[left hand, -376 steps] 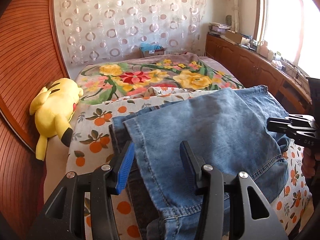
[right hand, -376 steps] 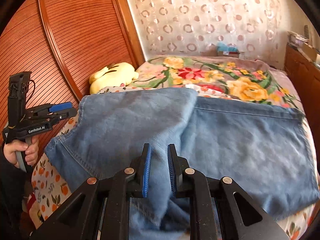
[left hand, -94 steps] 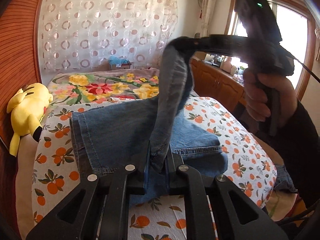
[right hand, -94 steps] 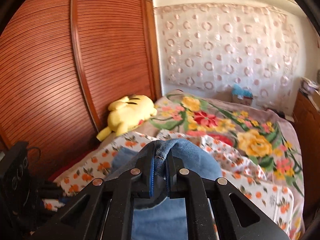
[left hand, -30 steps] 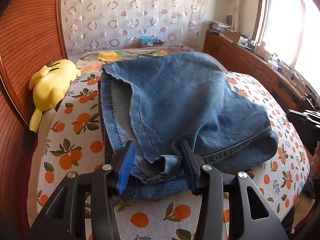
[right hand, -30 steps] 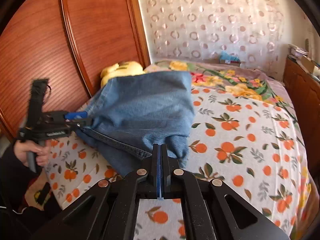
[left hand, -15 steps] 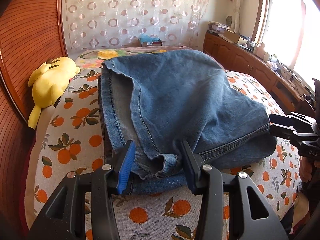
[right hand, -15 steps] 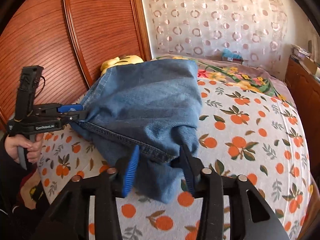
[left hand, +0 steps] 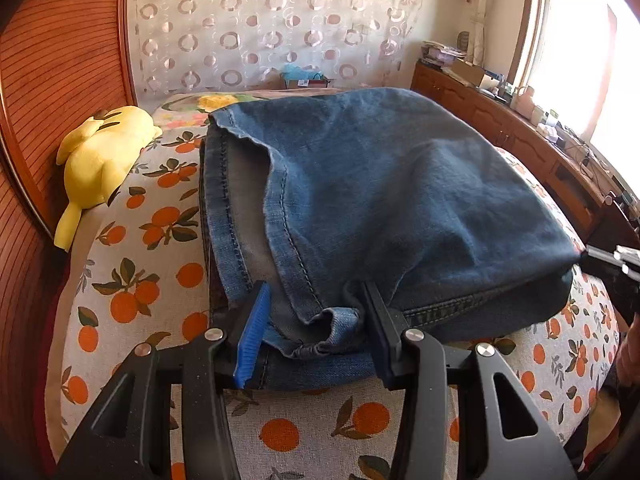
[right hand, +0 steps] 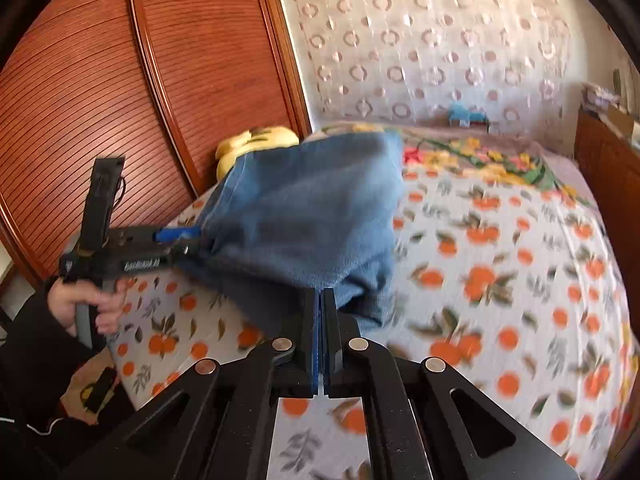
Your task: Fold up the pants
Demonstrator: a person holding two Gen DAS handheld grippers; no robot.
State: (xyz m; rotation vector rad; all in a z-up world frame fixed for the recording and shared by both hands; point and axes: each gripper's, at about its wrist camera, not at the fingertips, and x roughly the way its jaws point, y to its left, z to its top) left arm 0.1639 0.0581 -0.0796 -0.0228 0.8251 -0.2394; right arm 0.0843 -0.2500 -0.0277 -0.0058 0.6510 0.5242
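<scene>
The folded blue jeans [left hand: 380,200] lie on the orange-print bedspread [left hand: 160,240]; in the right wrist view the jeans [right hand: 304,224] look lifted and blurred. My left gripper [left hand: 316,320] is open, its fingers on either side of a bunched hem at the near edge of the jeans; it also shows in the right wrist view [right hand: 180,240]. My right gripper [right hand: 321,300] is shut with its tips at the near right corner of the jeans; whether denim is pinched is unclear. It shows in the left wrist view [left hand: 592,258] touching the jeans' right corner.
A yellow plush toy [left hand: 100,152] lies at the left by the wooden wardrobe [right hand: 120,100]. A floral blanket [right hand: 480,156] covers the far bed. A wooden cabinet [left hand: 520,132] with clutter runs under the window on the right.
My right gripper has gone from open around the jeans' corner to shut, and the right view now blurs with motion. The left gripper stays open at the hem, a little closer.
</scene>
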